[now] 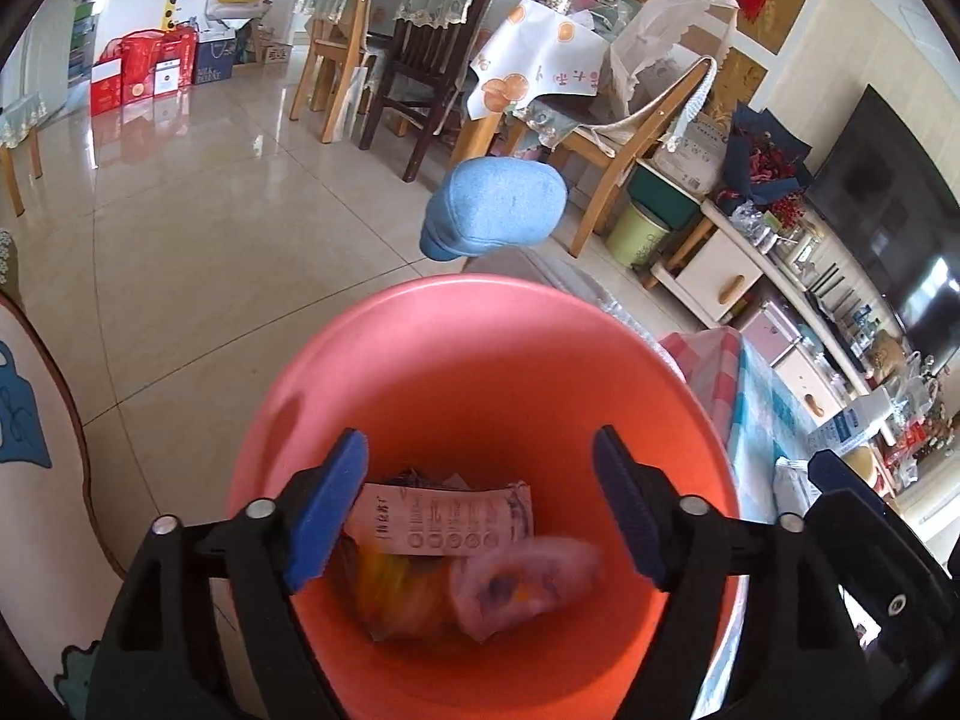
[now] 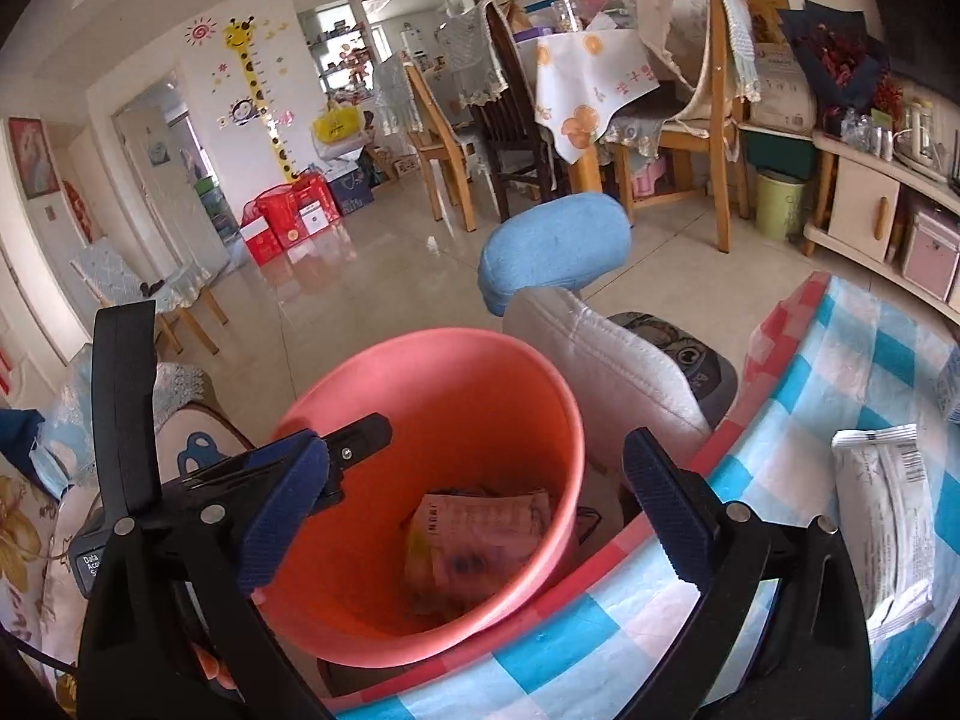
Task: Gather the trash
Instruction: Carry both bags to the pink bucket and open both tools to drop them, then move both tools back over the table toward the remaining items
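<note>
Trash (image 1: 456, 552) in bucket (image 1: 480, 360) — below claw (image 1: 480, 504)

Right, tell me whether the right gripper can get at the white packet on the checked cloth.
Probably yes. The white packet lies flat on the checked cloth, just right of the open right gripper, with nothing on top of it. The pink bin sits to its left, clear of that path.

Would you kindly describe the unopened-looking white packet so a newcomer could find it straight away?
Start at the table with the blue-and-white checked cloth beside the salmon-pink bin. Near the cloth's right side lies a long white packet, flat on the cloth. It is the only wrapper outside the bin; the pinkish wrappers lie inside it.
</note>
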`<state>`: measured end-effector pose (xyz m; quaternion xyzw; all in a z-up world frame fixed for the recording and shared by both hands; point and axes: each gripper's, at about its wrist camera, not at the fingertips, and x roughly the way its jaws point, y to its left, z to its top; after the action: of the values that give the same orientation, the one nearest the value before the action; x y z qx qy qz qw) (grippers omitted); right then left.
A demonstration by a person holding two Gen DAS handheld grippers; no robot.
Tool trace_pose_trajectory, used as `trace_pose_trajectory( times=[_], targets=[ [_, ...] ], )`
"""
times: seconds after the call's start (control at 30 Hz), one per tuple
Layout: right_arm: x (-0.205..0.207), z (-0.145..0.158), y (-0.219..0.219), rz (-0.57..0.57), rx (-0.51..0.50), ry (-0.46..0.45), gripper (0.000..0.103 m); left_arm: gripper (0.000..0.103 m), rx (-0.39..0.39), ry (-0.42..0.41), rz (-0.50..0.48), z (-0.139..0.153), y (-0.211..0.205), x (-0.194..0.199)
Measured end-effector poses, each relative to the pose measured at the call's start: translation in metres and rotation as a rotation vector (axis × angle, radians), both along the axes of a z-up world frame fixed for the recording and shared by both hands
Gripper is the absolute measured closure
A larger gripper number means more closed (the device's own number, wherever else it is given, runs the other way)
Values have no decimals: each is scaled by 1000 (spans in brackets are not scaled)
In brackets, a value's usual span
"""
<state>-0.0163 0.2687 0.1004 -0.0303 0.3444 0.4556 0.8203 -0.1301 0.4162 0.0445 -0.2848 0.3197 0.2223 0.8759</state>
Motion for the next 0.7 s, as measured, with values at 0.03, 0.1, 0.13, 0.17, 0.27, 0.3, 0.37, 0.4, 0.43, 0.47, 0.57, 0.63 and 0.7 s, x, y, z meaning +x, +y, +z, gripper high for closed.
trace_pose_trajectory(
  times=[0.03, 0.1, 0.13, 0.17, 0.27, 0.3, 0.37, 0.4, 0.43, 0.47, 0.57, 0.63, 0.7],
  targets=[
    [-2, 1, -4, -13, 2, -6, 4, 15, 2, -3, -2, 1, -1, 0],
    [-5, 1, -10, -42, -8, -21, 4, 13, 24, -8, -3, 4, -5, 1],
    [-7, 1, -15, -58, -14, -29, 4, 12, 35, -7, -4, 5, -7, 2],
    [-9, 1, -18, -73, -17, -34, 4, 12, 45, -5, -6, 7, -9, 3],
    [-12, 0, -30, -120, -33, -40, 4, 10, 60, 0, -18, 9, -13, 3],
    [-14, 0, -35, -132, -32, -37, 4, 10, 63, 2, -20, 9, -14, 3],
    [-16, -1, -43, -153, -44, -43, 4, 9, 70, 2, -30, 12, -17, 5],
    [-16, -1, -48, -165, -53, -49, 4, 9, 72, 1, -35, 13, -18, 5],
    [-17, -1, -53, -175, -61, -53, 4, 9, 73, 1, -39, 13, -20, 6],
    [-19, -2, -58, -181, -63, -52, 4, 9, 72, 0, -43, 14, -21, 6],
    [-21, -3, -72, -208, -83, -66, 4, 9, 72, -6, -61, 17, -28, 9],
    [-23, -2, -81, -227, -97, -73, 4, 9, 80, -14, -75, 19, -33, 10],
    [-26, -4, -92, -245, -109, -79, 4, 8, 94, -20, -94, 22, -40, 12]
  ],
)
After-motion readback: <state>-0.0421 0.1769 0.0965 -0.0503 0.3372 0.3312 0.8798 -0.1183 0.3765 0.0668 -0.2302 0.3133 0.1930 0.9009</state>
